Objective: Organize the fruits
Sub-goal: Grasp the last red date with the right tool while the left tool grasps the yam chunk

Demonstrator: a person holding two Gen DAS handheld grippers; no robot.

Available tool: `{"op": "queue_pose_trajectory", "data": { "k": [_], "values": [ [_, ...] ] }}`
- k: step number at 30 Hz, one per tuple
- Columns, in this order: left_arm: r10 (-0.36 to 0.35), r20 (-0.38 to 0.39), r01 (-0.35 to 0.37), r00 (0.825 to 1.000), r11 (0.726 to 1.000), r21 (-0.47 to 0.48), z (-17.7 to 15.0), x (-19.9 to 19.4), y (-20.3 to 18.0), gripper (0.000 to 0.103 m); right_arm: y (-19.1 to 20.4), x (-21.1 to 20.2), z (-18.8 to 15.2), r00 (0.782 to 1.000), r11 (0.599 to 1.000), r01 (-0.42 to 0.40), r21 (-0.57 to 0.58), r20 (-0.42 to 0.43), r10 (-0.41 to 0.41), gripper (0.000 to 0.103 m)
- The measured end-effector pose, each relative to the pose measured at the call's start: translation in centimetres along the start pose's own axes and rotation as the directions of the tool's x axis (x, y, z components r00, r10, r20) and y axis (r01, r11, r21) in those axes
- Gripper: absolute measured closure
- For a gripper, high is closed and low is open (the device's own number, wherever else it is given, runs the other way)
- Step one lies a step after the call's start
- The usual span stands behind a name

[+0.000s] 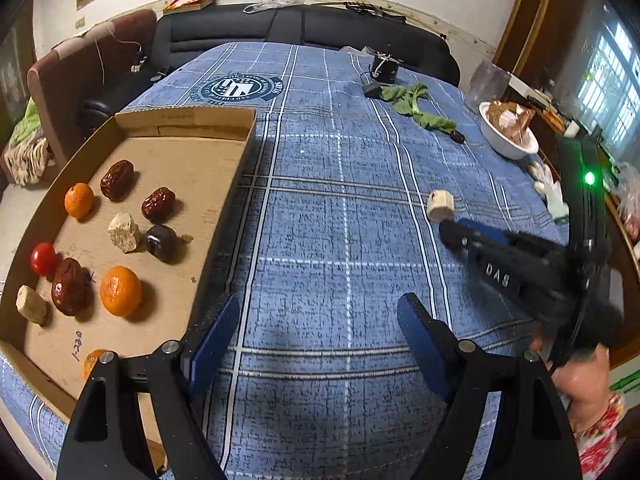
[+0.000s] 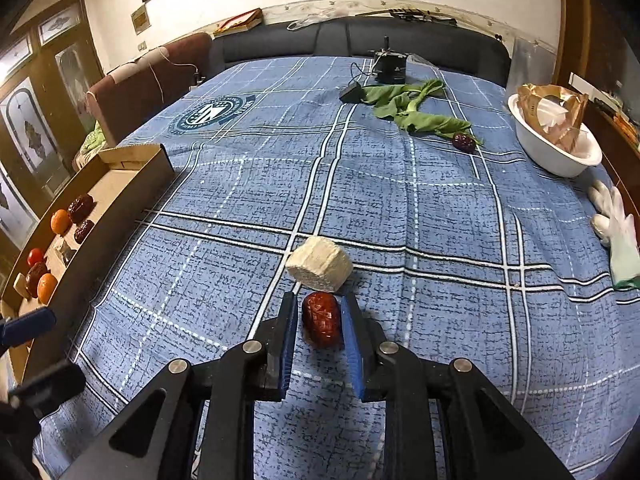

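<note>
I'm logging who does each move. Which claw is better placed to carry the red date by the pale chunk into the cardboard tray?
Right. The right claw is shut on the red date; the left claw hangs open and empty beside the cardboard tray.

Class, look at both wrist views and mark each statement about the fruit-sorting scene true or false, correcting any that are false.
1. The right gripper has its fingers closed on a red date. True.
2. The left gripper holds an orange. False: its fingers are open with nothing between them, over the blue plaid tablecloth.
3. The cardboard tray holds a cherry tomato. True.
4. The pale cut chunk lies inside the white bowl. False: it lies on the cloth, just beyond the held date.
5. Another date lies beside the green leaves. True.
</note>
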State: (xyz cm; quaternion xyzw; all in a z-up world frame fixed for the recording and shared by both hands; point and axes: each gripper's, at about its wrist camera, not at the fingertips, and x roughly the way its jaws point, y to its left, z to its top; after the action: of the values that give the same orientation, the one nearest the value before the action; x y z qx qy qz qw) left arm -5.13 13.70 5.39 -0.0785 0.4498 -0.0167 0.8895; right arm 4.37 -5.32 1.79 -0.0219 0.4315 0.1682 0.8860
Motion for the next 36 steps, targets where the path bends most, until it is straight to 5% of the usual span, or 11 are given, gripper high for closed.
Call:
{"op": "queue_pose_trajectory", "data": {
  "k": [7, 15, 21, 28, 36],
  "values": [
    [-0.057, -0.024, 0.057, 0.998, 0.998, 0.011, 2.5, 1.3, -1.3, 0.022, -2.3, -1.4, -0.7, 0.998, 0.996, 0.058, 0.066, 0.017, -0.059, 0.082],
    [-0.083, -0.080, 0.090, 0.993, 0.992, 0.085, 5.0, 7.0, -6.7, 0.023, -6.4, -3.1, -2.4, 0.980, 0.973, 0.184, 0.140, 0.048, -0.192, 0.081],
    [-0.082, -0.075, 0.093, 0.994, 0.985, 0.144, 6.6, 9.9, -9.0, 0.024, -7.7, -3.2, -2.6, 0.986, 0.973, 0.154, 0.173, 0.041, -0.163, 0.081],
    [-0.095, -0.082, 0.110, 0.992, 0.971, 0.211, 6.8, 11.4, -10.7, 0.041, -7.6, -2.8, -2.6, 0.989, 0.973, 0.136, 0.186, 0.034, -0.145, 0.081],
    [-0.069, -0.053, 0.080, 0.996, 0.966, 0.245, 6.2, 11.9, -11.5, 0.041, -6.9, -2.3, -2.7, 0.990, 0.978, 0.132, 0.162, 0.027, -0.138, 0.081]
  ]
}}
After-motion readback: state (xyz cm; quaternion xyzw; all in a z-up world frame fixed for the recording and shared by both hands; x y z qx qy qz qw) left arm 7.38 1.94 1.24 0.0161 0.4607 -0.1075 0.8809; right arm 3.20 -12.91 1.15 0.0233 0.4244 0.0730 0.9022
